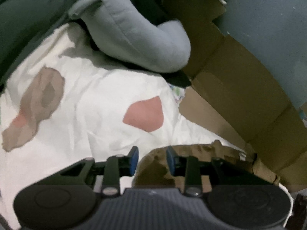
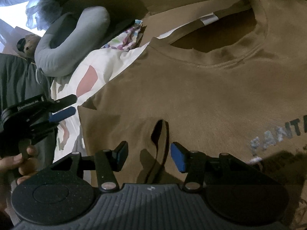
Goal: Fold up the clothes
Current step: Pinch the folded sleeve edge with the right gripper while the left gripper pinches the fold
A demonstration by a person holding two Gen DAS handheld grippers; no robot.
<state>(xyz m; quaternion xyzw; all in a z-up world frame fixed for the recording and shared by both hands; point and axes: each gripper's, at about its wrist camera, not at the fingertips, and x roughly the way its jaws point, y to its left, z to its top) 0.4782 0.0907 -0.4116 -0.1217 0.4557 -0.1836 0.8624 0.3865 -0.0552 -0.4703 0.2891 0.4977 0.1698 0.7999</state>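
One brown T-shirt [image 2: 191, 95], two gaping claws: left claw [image 1: 152, 160], right claw [image 2: 149, 156]

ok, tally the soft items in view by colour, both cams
Brown: 1, t-shirt
White with patches: 1, sheet
Grey-blue: 1, curved pillow
Multicoloured print: 1, small cloth
Total: 4

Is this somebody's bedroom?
Probably a bedroom, yes. A brown T-shirt lies spread on a white patterned sheet, like a bed. A grey curved pillow lies behind it, with what looks like a soft toy and cardboard boxes nearby.
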